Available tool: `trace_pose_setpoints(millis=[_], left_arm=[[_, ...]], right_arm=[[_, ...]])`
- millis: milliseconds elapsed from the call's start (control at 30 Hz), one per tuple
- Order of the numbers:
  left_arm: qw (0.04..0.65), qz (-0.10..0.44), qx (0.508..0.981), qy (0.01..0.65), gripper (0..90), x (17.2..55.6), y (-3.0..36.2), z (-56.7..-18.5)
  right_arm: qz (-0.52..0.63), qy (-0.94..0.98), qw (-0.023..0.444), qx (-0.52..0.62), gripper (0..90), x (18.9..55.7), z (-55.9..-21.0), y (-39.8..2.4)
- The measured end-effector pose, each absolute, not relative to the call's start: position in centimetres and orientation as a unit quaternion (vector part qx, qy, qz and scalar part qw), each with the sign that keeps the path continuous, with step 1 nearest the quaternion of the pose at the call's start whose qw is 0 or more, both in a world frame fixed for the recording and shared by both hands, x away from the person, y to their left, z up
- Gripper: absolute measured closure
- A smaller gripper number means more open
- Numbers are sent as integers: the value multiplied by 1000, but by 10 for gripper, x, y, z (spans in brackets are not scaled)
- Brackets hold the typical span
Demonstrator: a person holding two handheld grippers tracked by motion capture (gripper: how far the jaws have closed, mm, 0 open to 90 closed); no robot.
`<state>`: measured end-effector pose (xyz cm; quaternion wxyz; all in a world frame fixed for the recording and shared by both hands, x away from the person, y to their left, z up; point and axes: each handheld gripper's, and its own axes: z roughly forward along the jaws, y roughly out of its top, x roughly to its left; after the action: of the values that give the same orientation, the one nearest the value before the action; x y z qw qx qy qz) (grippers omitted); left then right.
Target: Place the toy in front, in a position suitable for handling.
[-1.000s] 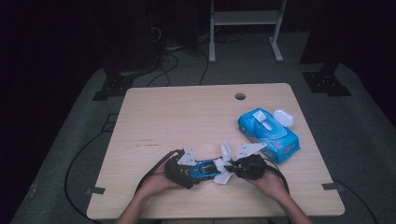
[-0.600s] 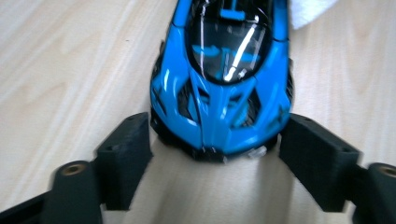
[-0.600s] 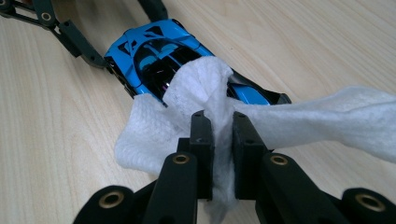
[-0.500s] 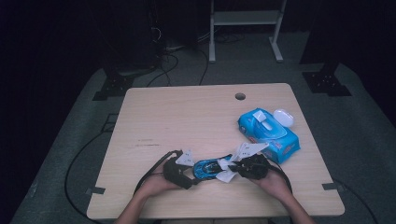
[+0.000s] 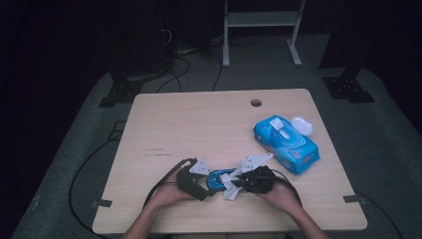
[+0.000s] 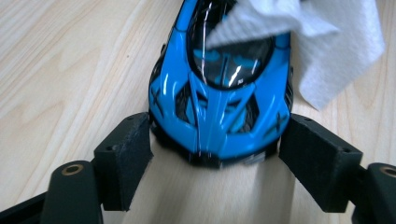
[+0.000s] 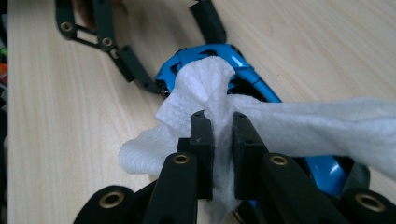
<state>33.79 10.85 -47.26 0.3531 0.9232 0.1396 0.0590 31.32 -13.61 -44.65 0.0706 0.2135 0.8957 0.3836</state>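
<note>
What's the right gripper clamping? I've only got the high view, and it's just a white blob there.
Observer: A white wipe. The right gripper is shut on a bunched fold of it.
Operator: Is the wipe touching the car?
Observer: Yes, it drapes over the dark cabin glass of the blue toy car.
Operator: Is the left gripper holding the car?
Observer: The left gripper has one end of the car between its pads. The jaws have just been opening, and I can't tell whether the pads press on it.
</note>
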Motion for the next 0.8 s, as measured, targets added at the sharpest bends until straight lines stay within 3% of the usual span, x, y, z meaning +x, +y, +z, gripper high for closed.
trace_pose_setpoints(millis=[300,400,533,633,733,800], left_arm=[[357,48,922,140,254,336,108,-471],[354,49,923,140,254,333,108,-471],[351,44,925,140,255,330,107,-470],[352,40,925,140,262,328,108,-469],[356,31,923,141,262,328,109,-470],[357,30,923,141,254,329,107,-469]], right_arm=[[378,901,28,213,775,321,-443,-152],[376,901,60,208,599,318,-435,-159],[386,894,94,206,493,317,-433,-159],[384,895,100,204,505,317,-437,-155],[386,891,95,220,700,321,-444,-157],[384,889,78,236,751,324,-445,-162]])
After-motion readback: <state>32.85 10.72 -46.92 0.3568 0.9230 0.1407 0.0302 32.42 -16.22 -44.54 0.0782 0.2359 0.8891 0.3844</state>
